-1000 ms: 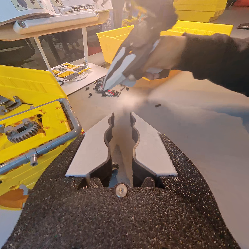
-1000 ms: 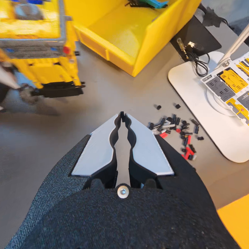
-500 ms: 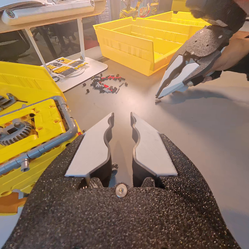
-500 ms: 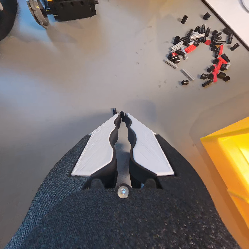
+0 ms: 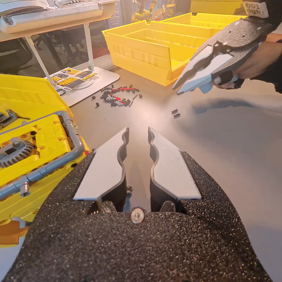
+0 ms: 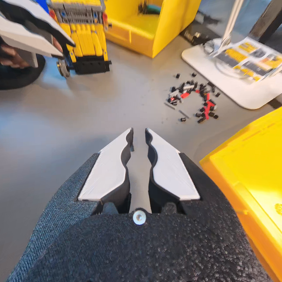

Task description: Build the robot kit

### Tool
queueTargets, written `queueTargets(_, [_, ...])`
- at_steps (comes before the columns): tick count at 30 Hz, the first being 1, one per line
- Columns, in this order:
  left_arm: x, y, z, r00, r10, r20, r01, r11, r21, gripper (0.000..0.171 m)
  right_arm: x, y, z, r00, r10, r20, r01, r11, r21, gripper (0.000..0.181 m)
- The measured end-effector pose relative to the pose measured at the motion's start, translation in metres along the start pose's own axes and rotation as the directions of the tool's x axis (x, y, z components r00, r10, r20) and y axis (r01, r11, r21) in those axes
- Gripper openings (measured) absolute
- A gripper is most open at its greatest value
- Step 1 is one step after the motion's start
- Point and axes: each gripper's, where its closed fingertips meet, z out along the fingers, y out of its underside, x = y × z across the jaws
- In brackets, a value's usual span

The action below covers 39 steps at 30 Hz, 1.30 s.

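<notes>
Both grippers, left [image 5: 138, 131] and right [image 6: 138, 131], stood apart and empty; two small black plastic pins [image 5: 175, 113] lay on the grey table [image 5: 213, 152], perhaps just released

Two grippers show: the left [image 5: 138, 129] and the right [image 6: 139, 129], both with fingers parted. Two black pins [image 5: 175, 113] lie side by side on the table [image 5: 213, 152], apart from one heap of many small black, grey and red pins [image 5: 117, 97], too many to count. One yellow model [image 5: 35, 146] stands left of the heap. At least two yellow bins [image 5: 146, 50] sit behind it. One sheet [image 5: 73, 77] lies on one white base [image 5: 103, 79].
</notes>
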Motion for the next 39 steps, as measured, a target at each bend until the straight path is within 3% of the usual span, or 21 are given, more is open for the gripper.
queueTargets(5, [-0.005, -0.004, -0.003, 1.000, -0.023, 0.013, 0.022, 0.999, 0.027, 0.022, 0.008, -0.030, -0.012, 0.997, 0.003, -0.080, 0.014, 0.976, 0.215, 0.021])
queueTargets(9, [-0.009, -0.012, -0.009, 0.999, -0.034, 0.025, 0.032, 0.996, 0.086, 0.022, 0.009, -0.039, -0.014, 0.995, 0.036, -0.089, -0.009, 0.959, 0.284, 0.035])
queueTargets(14, [-0.012, -0.022, -0.016, 0.999, -0.047, 0.021, 0.043, 0.987, 0.155, 0.023, 0.012, -0.042, -0.013, 0.990, 0.036, -0.136, 0.011, 0.944, 0.329, 0.039])
queueTargets(23, [-0.008, -0.023, -0.015, 1.000, -0.014, 0.015, 0.011, 0.988, 0.155, 0.028, 0.015, -0.069, -0.012, 0.981, 0.037, -0.193, 0.048, 0.906, 0.419, 0.006])
queueTargets(30, [-0.009, -0.023, -0.015, 1.000, -0.019, 0.018, 0.016, 0.988, 0.156, 0.017, 0.048, -0.136, -0.018, 0.928, 0.065, -0.367, 0.139, 0.854, 0.502, 0.000])
queueTargets(34, [-0.010, -0.022, -0.015, 0.999, -0.030, 0.016, 0.027, 0.988, 0.154, 0.015, 0.086, -0.197, -0.027, 0.868, 0.095, -0.488, 0.203, 0.828, 0.523, 0.000])
queueTargets(39, [-0.012, -0.024, -0.018, 0.999, -0.044, 0.017, 0.041, 0.985, 0.169, 0.015, 0.140, -0.249, -0.006, 0.830, 0.109, -0.547, 0.214, 0.843, 0.493, 0.000])
